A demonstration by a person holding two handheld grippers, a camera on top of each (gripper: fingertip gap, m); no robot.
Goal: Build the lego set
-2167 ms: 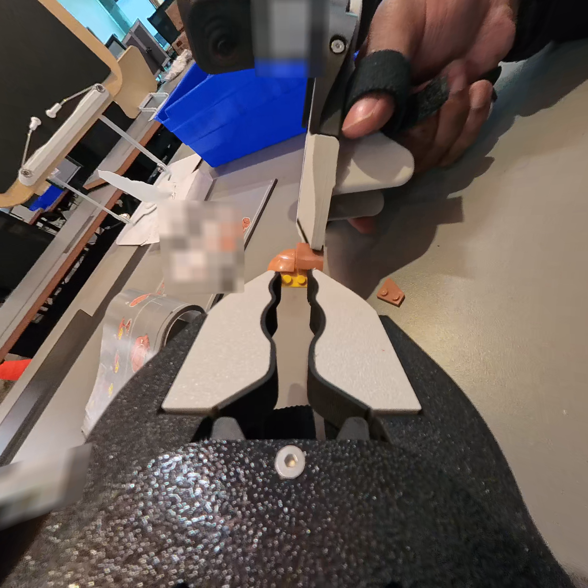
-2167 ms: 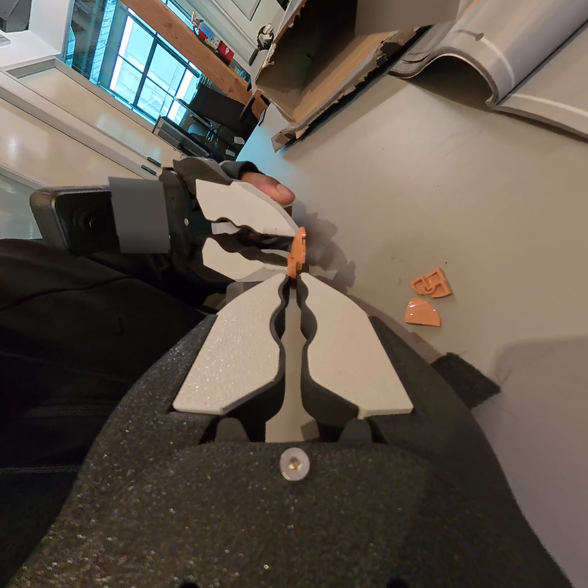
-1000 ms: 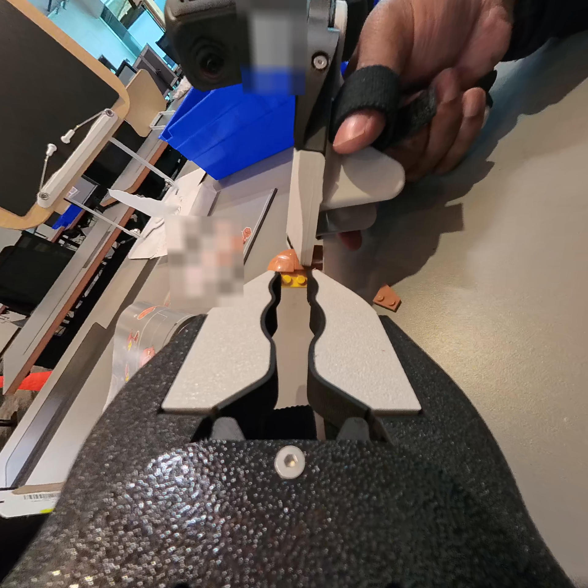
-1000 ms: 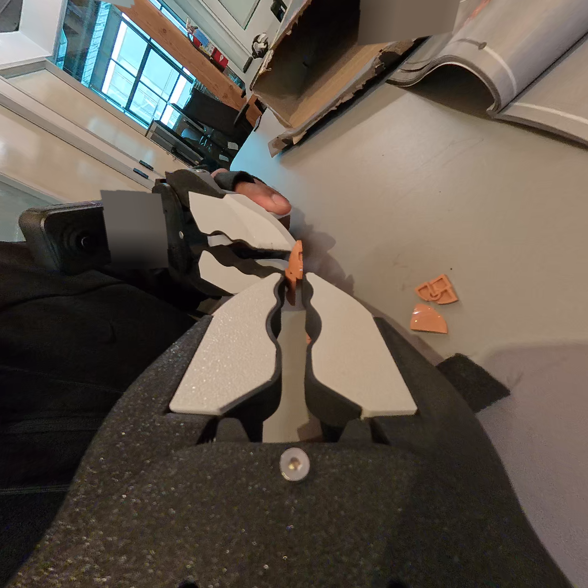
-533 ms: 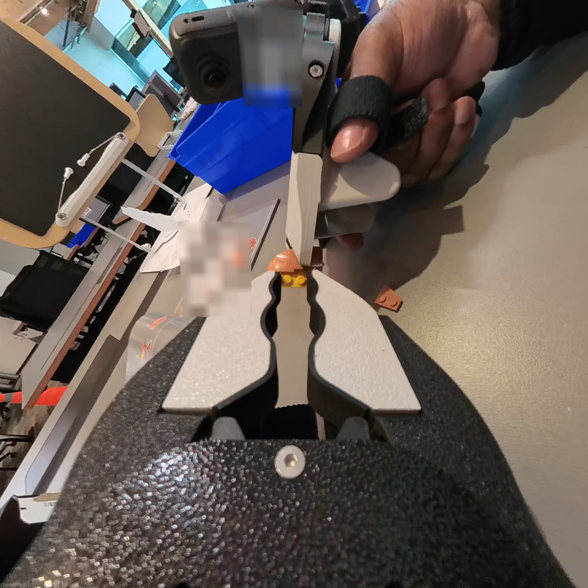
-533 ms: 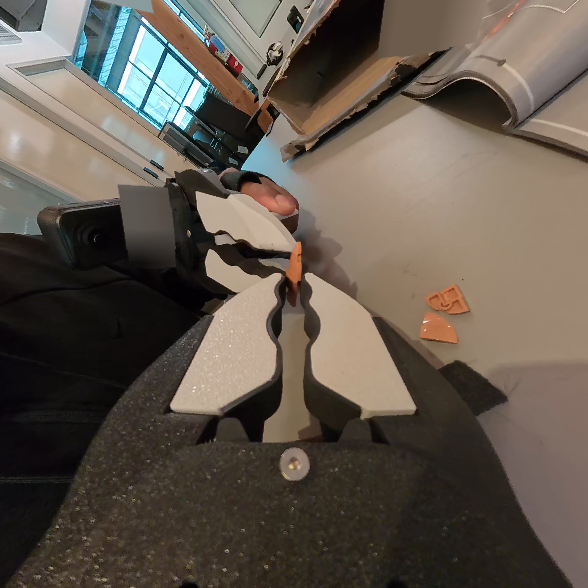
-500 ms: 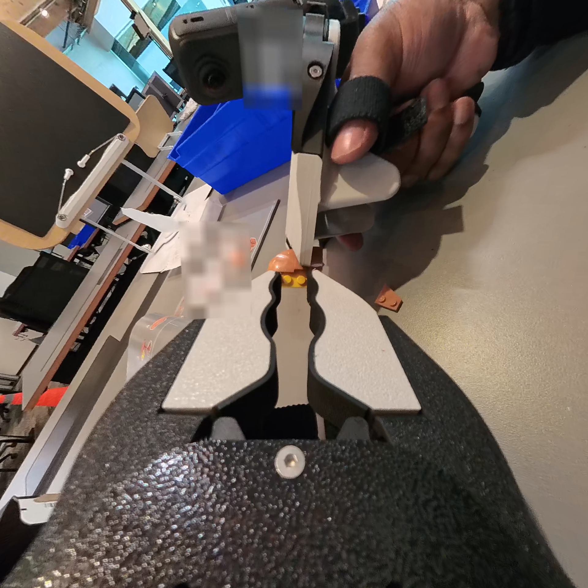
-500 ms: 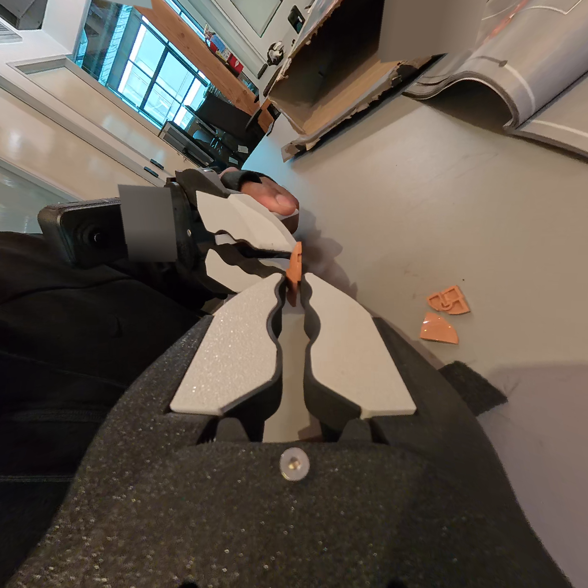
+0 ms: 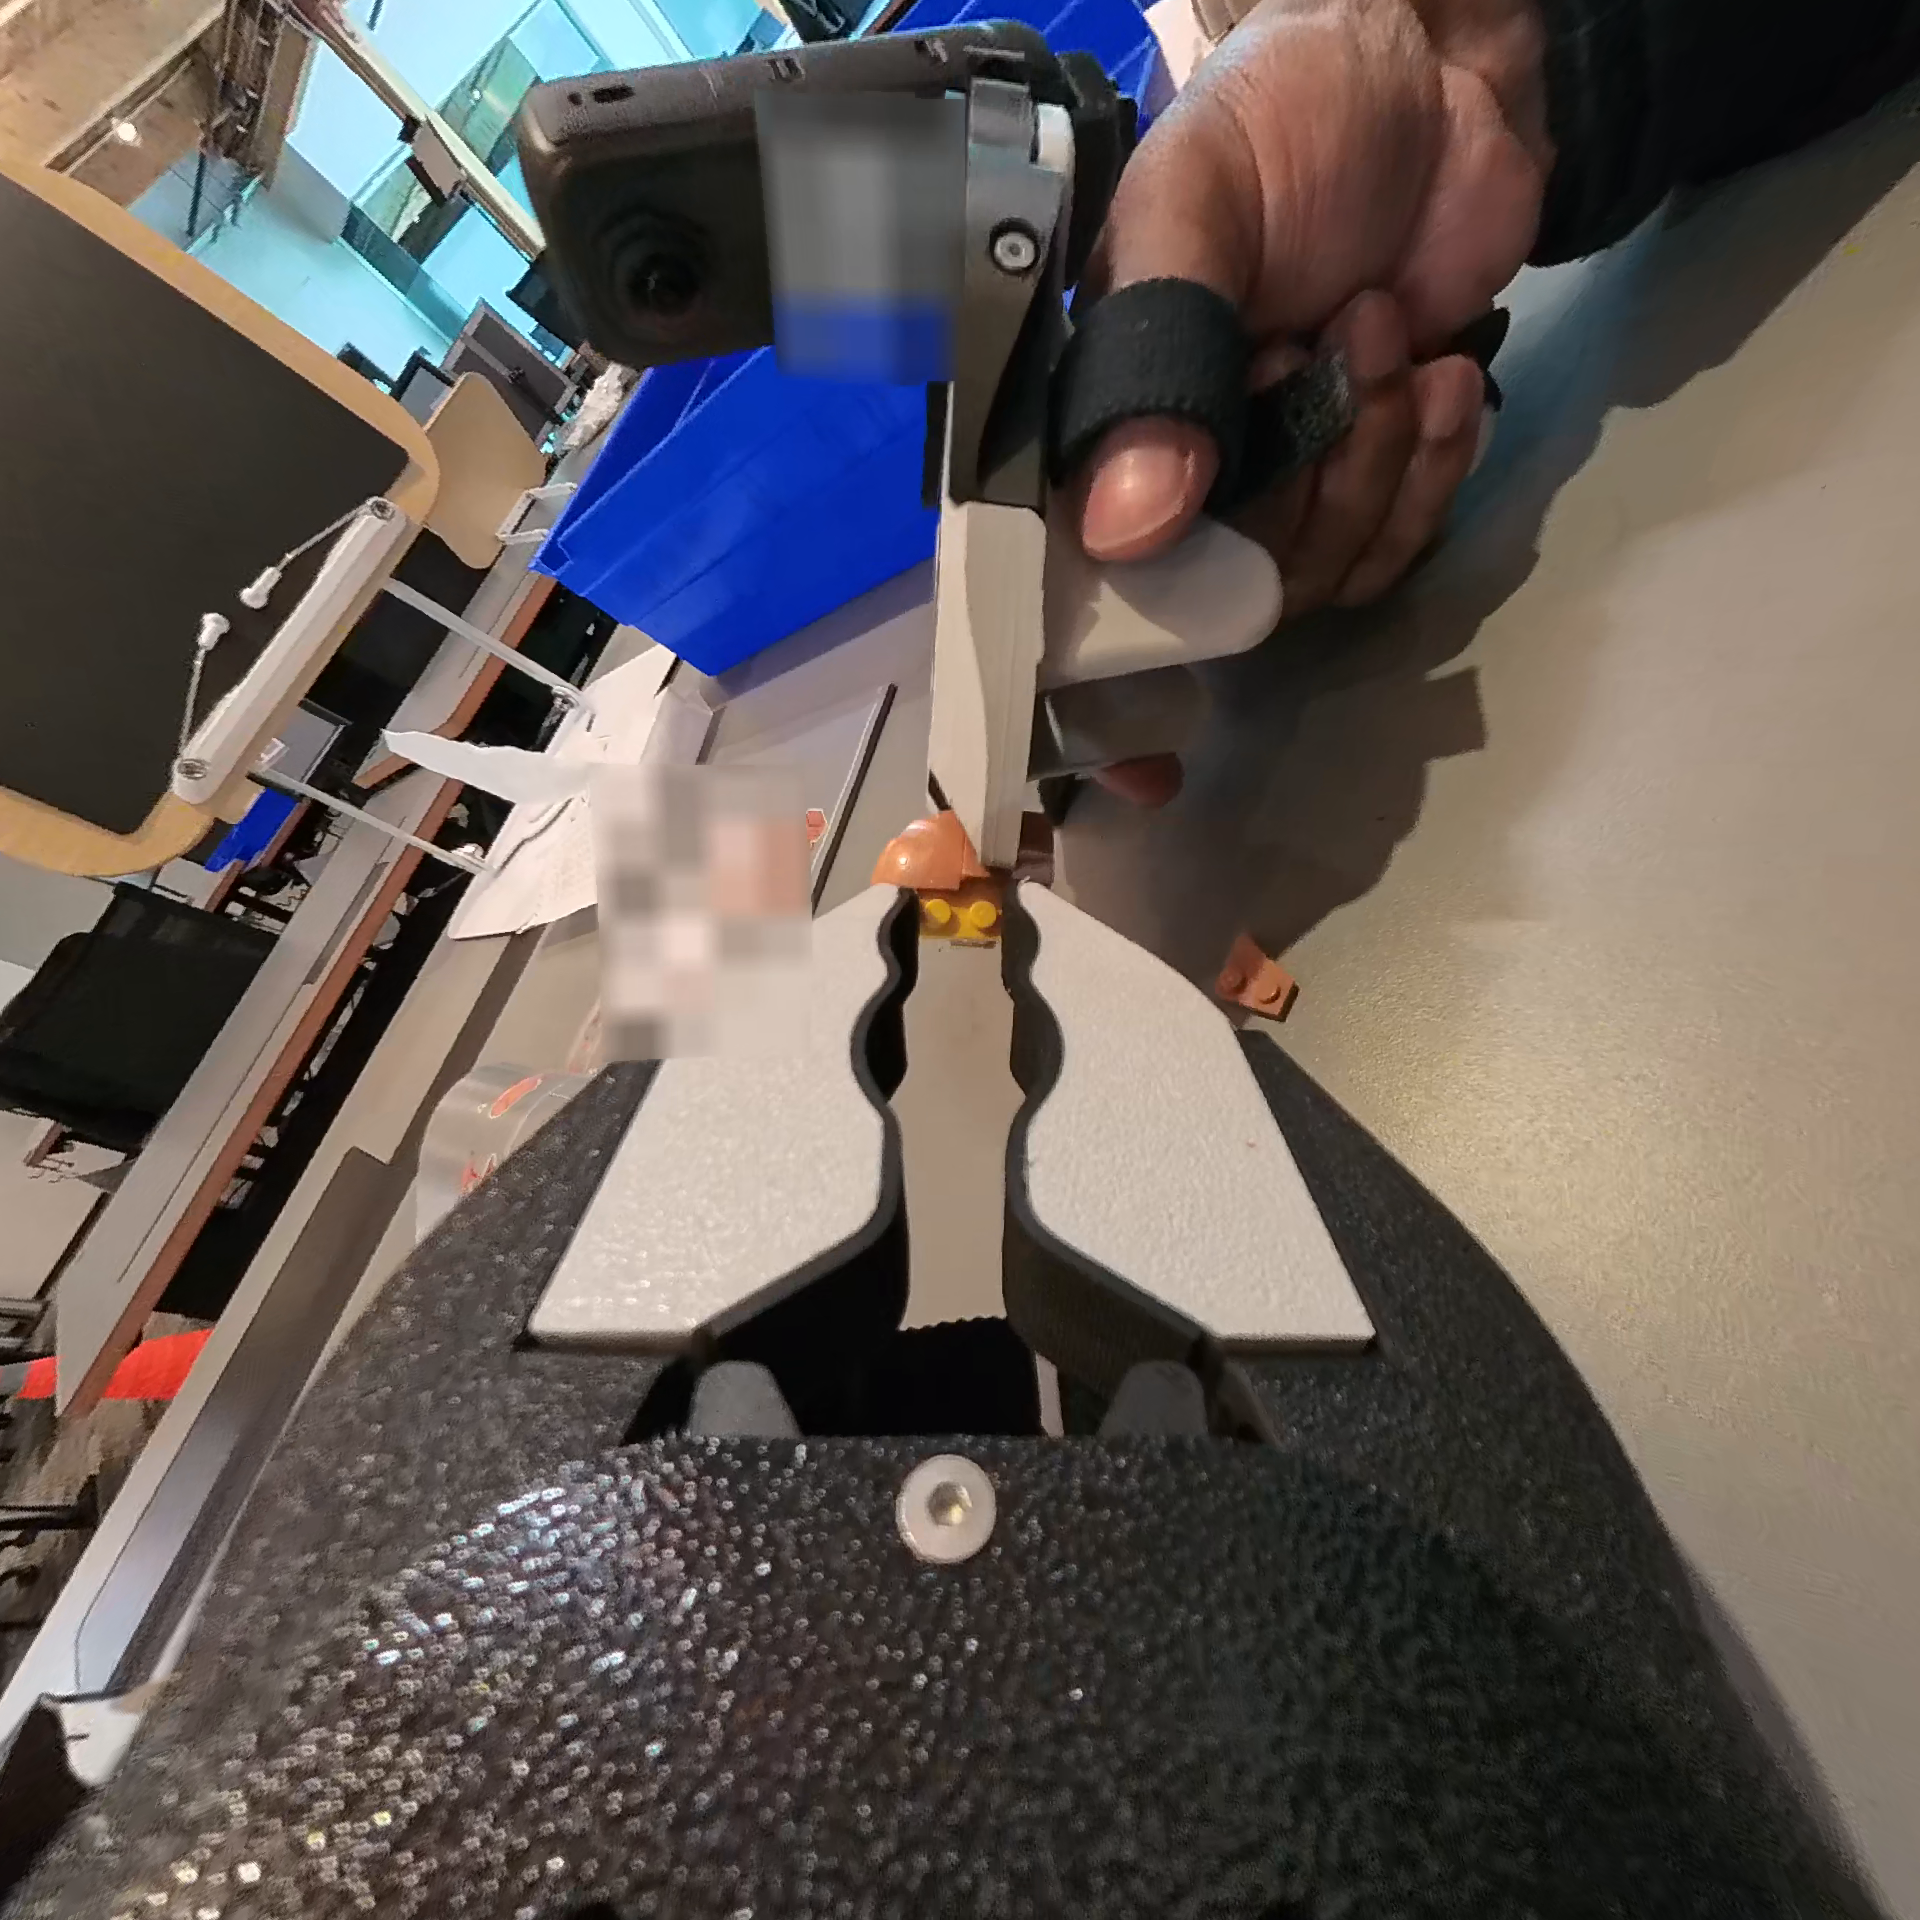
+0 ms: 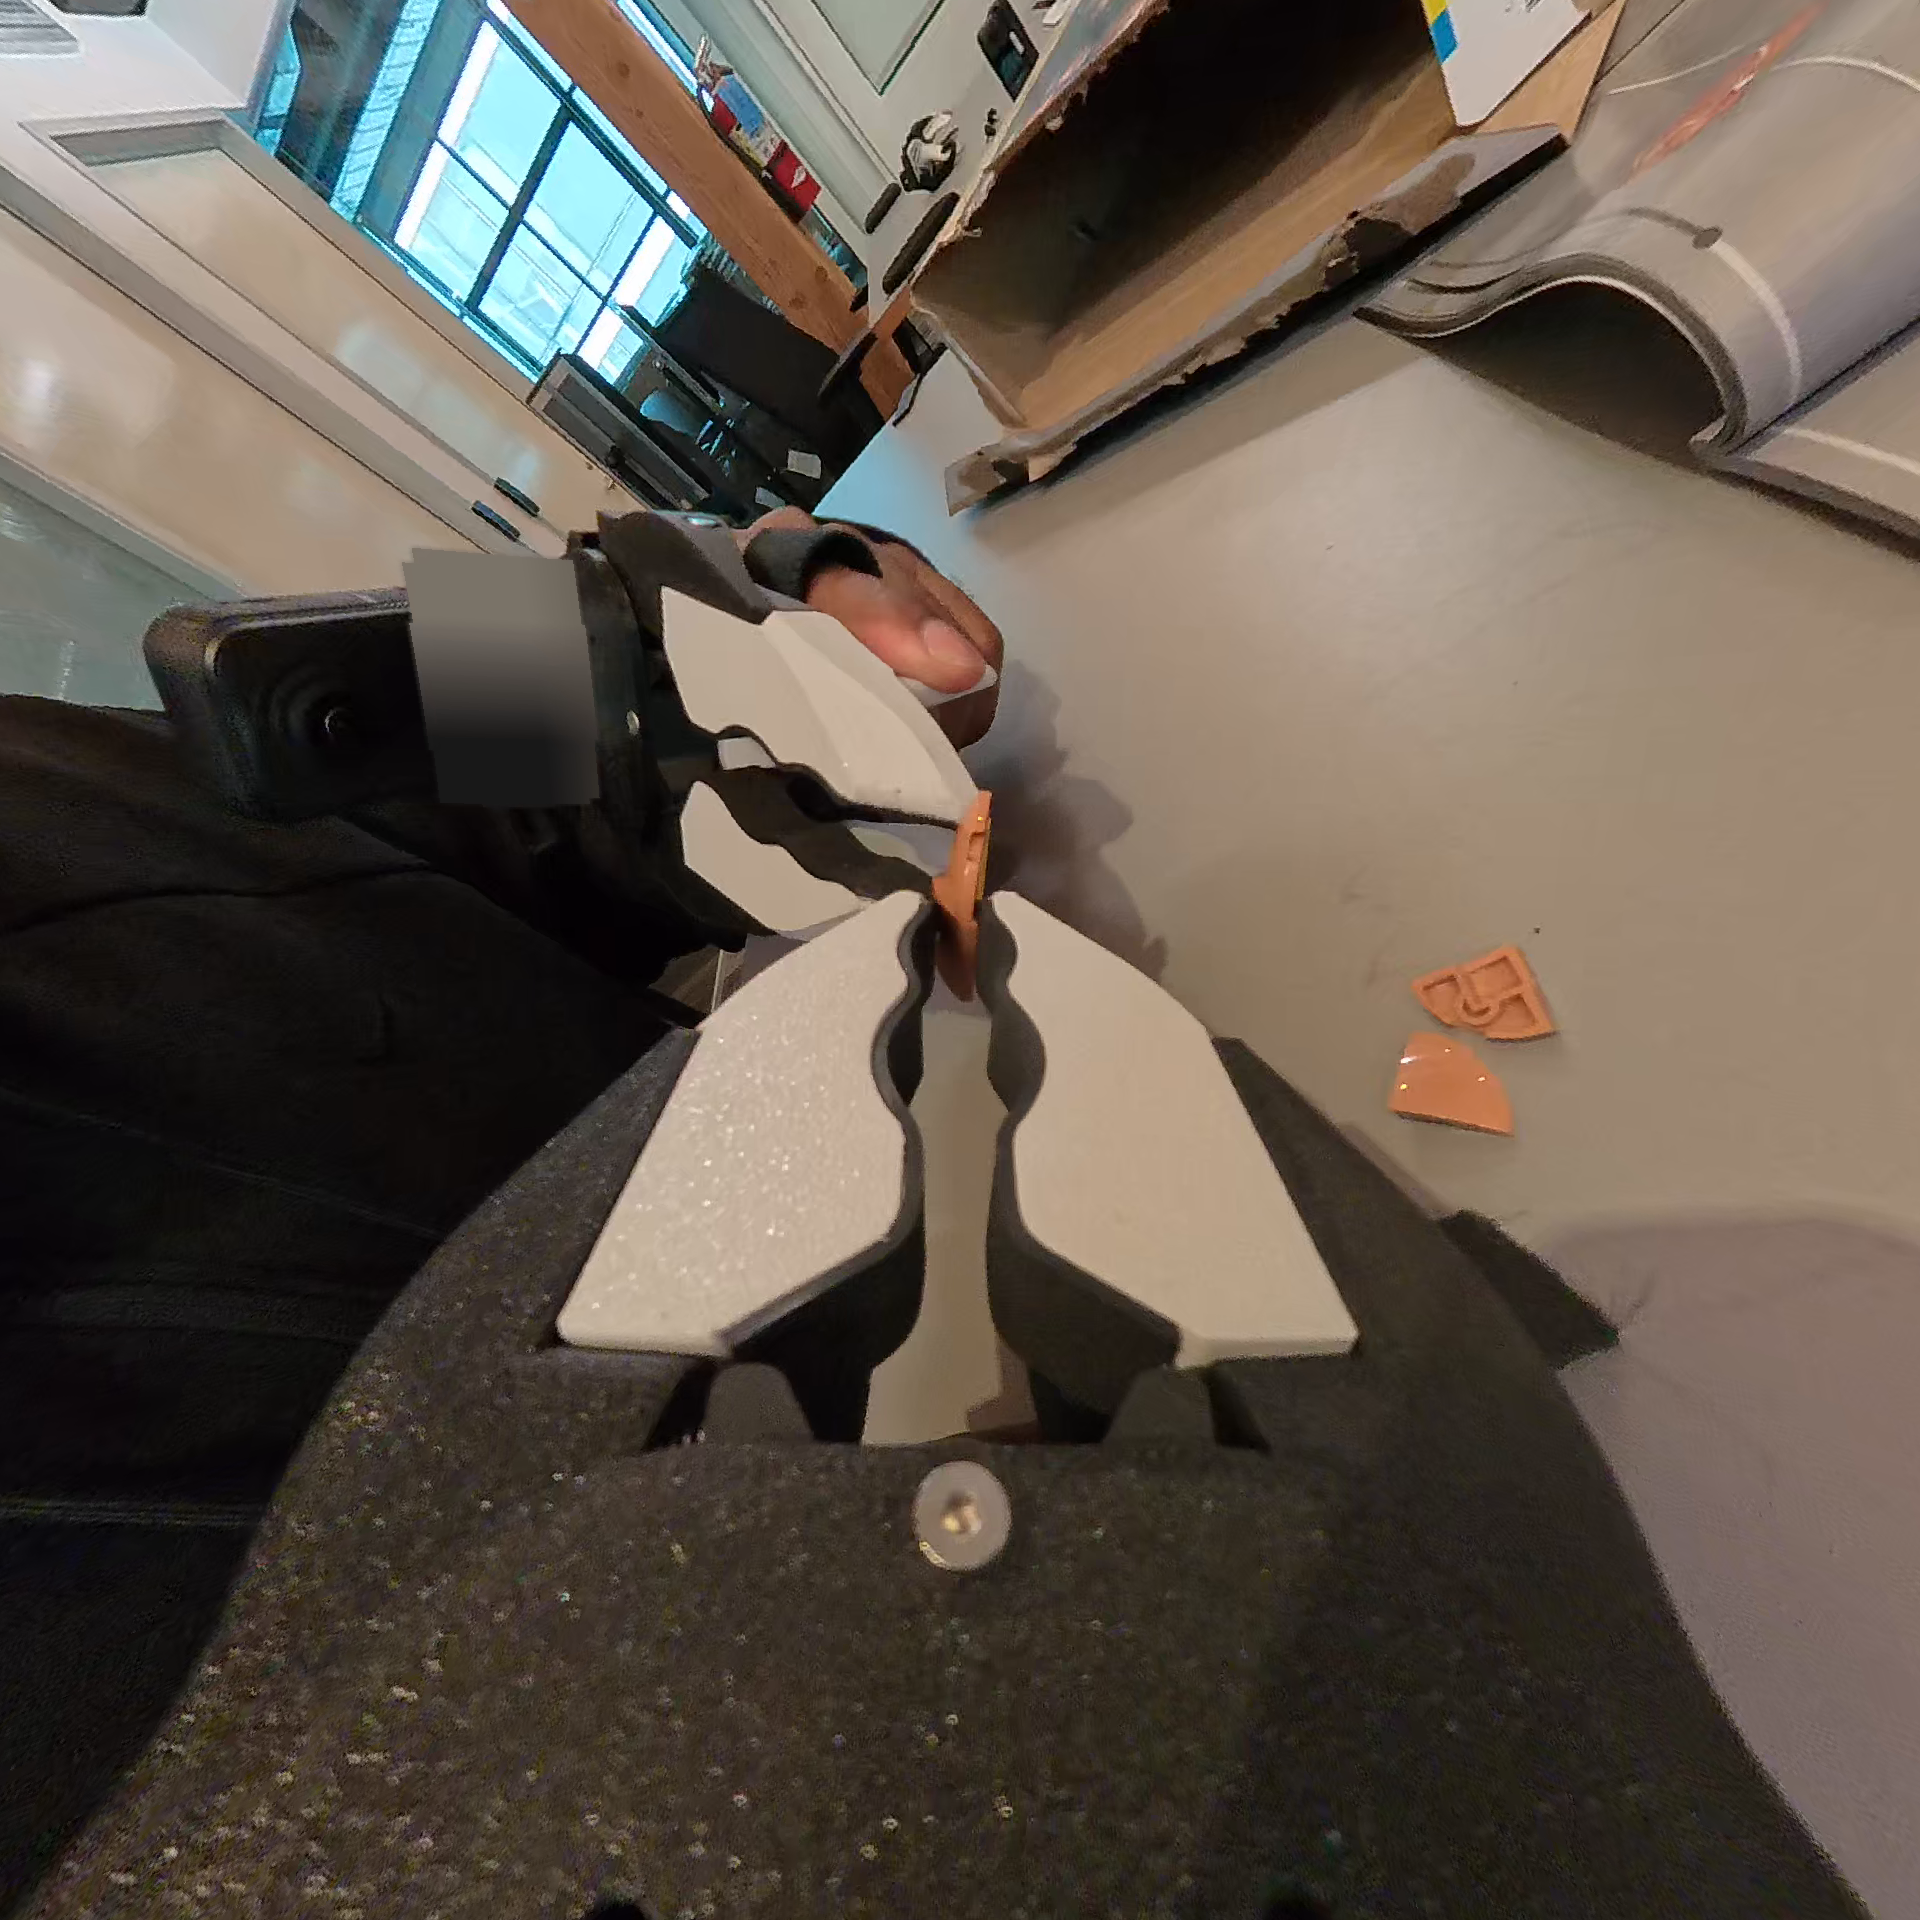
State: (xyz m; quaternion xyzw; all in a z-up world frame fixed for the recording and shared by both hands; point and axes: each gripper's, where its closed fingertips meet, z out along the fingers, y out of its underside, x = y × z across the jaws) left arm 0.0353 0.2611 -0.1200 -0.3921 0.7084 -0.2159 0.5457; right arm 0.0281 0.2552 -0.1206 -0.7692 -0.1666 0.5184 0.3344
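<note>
My left gripper is shut on a small yellow studded brick that carries a rounded orange piece on its far side. My right gripper comes down from above, its fingertips at the top of that build. In the right wrist view my right gripper is shut on a thin orange piece that stands edge-on between its pads. The left gripper meets that piece from the left. Both are held a little above the grey table.
Two loose orange curved pieces lie on the table to the right. A reddish-brown plate lies beside the left fingers. A blue bin, a torn cardboard box, an open booklet and a tape roll stand around. Both grippers' tips are close together, under 4 cm apart.
Both grippers stay together at the small build. The right gripper has tilted and pressed closer onto the orange piece, its pads closing slightly. The left grasp is unchanged.
</note>
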